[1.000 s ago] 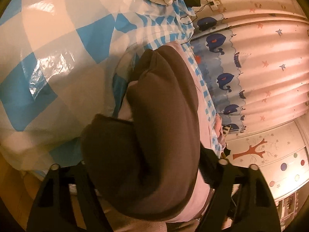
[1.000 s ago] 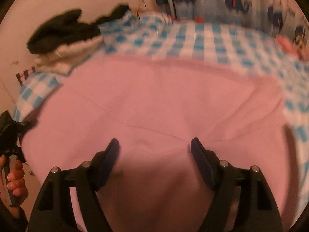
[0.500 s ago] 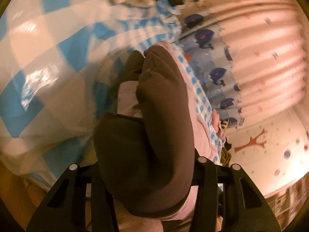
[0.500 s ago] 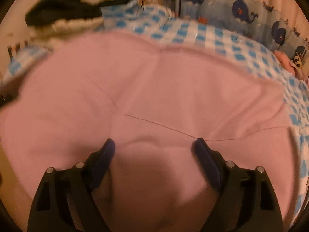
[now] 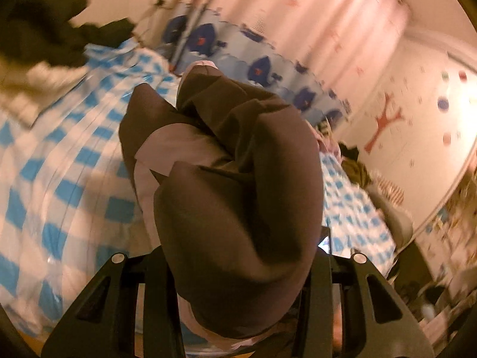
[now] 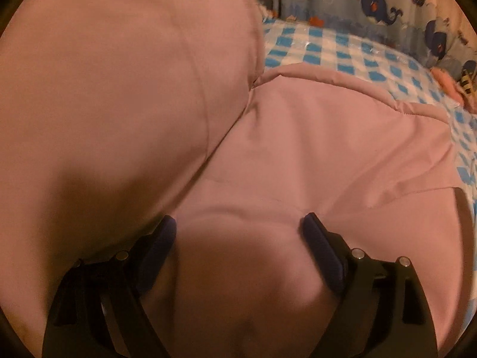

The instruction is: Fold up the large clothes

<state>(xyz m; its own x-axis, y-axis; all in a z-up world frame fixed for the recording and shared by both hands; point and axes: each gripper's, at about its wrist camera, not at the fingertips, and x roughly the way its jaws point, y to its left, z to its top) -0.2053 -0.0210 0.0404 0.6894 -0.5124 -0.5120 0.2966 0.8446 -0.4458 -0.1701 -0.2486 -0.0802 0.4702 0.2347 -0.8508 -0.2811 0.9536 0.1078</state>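
Since the earlier frames, a large flap of the pink garment point(image 6: 328, 149) has been swung up to fill the upper left of the right wrist view, while the checked bedspread point(image 5: 59, 164) has been pushed from the upper left to the left and lower left of the left wrist view. A bunched dark-lined edge of the garment is held in the left gripper point(image 5: 238, 268), whose jaws are closing on it, probably so the flap can be carried over. The right gripper point(image 6: 238, 238) is kept wide, pads pressed onto cloth at lower centre, seemingly as an anchor.

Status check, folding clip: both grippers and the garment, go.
Left gripper closing on bunched brown-lined pink garment. Right gripper open, jaws astride pink fabric. Nothing in the way.
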